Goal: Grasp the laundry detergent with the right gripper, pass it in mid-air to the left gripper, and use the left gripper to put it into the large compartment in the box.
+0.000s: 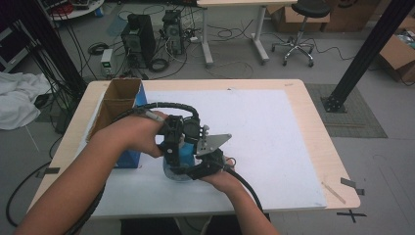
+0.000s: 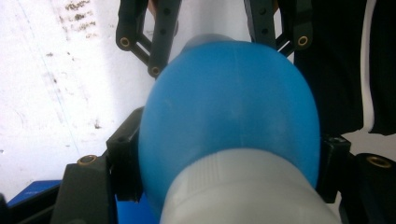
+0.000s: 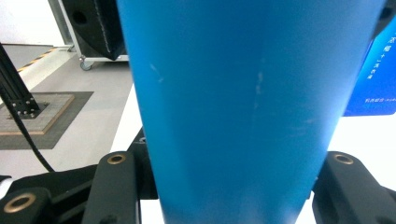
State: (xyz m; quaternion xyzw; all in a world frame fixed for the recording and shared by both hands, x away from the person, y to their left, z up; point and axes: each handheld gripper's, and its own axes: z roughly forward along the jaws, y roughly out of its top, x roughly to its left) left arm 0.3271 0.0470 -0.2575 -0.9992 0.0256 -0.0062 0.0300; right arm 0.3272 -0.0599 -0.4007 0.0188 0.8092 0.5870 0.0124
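A blue bottle [image 1: 184, 152] with a pale ribbed cap [image 2: 243, 191] stands on the white mat [image 1: 274, 137] near the table's front middle. Both grippers meet at it. In the high view my left gripper [image 1: 177, 143] comes in from the left and my right gripper [image 1: 205, 165] from the near right, its grey plate on top. In the left gripper view the bottle's rounded blue shoulder [image 2: 229, 98] sits tight between the black jaws of the left gripper [image 2: 229, 156]. In the right gripper view the bottle's blue wall [image 3: 243, 93] is pressed between the jaws of the right gripper [image 3: 233, 170].
An open cardboard box with blue sides [image 1: 119, 105] stands at the mat's left, just behind my left hand. The wooden table edge [image 1: 328, 147] runs along the right. On the floor beyond are computer towers [image 1: 138, 36], cables and a stool [image 1: 301, 29].
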